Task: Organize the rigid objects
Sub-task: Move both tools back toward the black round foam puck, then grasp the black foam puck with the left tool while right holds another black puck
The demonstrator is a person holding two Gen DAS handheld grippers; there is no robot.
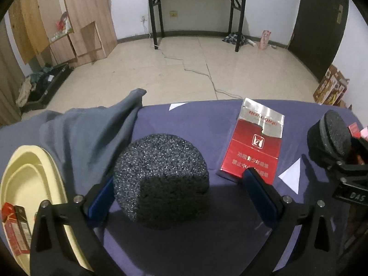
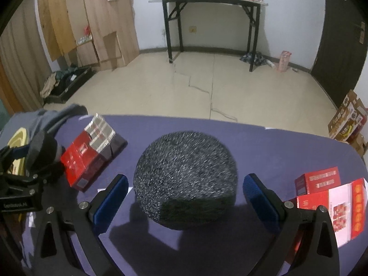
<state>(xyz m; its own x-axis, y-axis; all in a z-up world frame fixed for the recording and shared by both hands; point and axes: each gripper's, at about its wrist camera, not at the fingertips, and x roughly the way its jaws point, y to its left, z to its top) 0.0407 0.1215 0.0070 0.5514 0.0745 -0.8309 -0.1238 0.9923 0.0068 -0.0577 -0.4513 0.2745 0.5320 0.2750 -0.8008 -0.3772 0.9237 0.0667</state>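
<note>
The red cigarette pack (image 1: 251,148) with a silver top lay flat on the purple cloth (image 1: 184,119) that covered the table, just ahead of the left claw's right fingertip, whose blue pad (image 1: 258,187) overlapped the pack's near edge in the left wrist view; whether they touched could not be told. In the right wrist view the same pack (image 2: 80,161) appeared to rest against other packs, one of them dark, in a small cluster at the left side of the cloth. The left claw (image 1: 174,188) stood wide open with nothing between its blue pads. The right claw (image 2: 186,193) was likewise spread wide and held nothing. A round black foam piece (image 1: 161,181) filled the middle of each wrist view, between the fingers. To the right of the right claw lay a small red box (image 2: 318,180) and, nearer, a larger red and white box (image 2: 340,211), the two close together near the table's right edge. At the left, a pale yellow tray (image 1: 30,179) sat partly under a grey garment (image 1: 92,133), with a red pack (image 1: 12,230) and a dark one beside it in its near end. Beyond the table were a tiled floor (image 2: 230,92), a black-legged folding table (image 2: 207,7) against the white wall, and a dark door (image 2: 340,27) on the right.
</note>
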